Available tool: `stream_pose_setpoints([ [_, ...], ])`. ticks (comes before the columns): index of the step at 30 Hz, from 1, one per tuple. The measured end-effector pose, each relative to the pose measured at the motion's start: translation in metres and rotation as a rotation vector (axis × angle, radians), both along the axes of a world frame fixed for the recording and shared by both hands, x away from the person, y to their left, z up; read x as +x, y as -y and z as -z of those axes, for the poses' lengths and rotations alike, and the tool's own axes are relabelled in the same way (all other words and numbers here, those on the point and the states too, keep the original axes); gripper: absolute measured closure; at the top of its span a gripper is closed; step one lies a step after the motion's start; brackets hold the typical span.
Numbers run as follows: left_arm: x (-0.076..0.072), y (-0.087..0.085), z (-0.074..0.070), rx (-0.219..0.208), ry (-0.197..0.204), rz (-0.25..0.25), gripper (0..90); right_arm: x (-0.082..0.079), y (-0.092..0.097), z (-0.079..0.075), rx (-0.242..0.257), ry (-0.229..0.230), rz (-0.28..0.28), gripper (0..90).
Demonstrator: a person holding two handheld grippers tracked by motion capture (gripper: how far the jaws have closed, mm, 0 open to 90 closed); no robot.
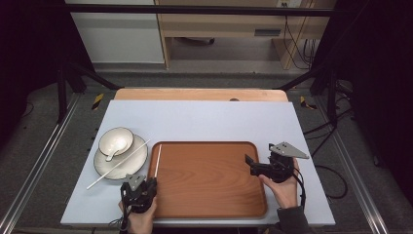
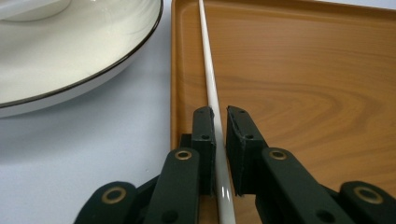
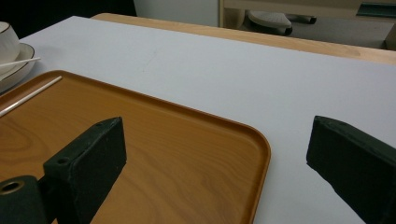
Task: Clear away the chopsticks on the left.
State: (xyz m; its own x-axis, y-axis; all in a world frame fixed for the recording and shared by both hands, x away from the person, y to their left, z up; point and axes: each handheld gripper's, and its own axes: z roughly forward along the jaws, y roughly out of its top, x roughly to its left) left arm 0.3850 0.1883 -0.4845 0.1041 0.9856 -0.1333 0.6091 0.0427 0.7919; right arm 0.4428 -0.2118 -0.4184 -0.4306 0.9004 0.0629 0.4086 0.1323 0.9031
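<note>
I can read no text, label, brand, number or sign here: not on the wooden tray (image 1: 209, 180), not on the plate (image 1: 104, 165) beside it, not on the desk (image 1: 204, 122).

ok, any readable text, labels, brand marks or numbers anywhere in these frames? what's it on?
None readable.
The tray, plate, bowl, both chopsticks and the table cover carry no print.
Yellow-and-black floor markers beside the table: stripes, no words.
Wall outlet at the top edge: too small to show any marking.
</note>
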Motion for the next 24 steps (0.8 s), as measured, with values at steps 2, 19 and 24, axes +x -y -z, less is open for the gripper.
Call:
stream_pose_setpoints([
  [2, 0.0, -0.002, -0.002, -0.007, 0.009, 0.011, 80.6, 0.0, 0.001, 0.0, -0.004, 0.0, 0.0, 5.0],
  [19, 0.009, -0.027, -0.054, 0.005, 0.162, 0.291, 59.0, -0.001, 0.002, -0.001, 0.005, 0.002, 0.004, 5.0],
  [24, 0.016, -0.034, -0.065, 0.032, 0.16, 0.334, 52.9, -0.001, 0.002, -0.001, 0.007, 0.005, 0.004, 5.0],
])
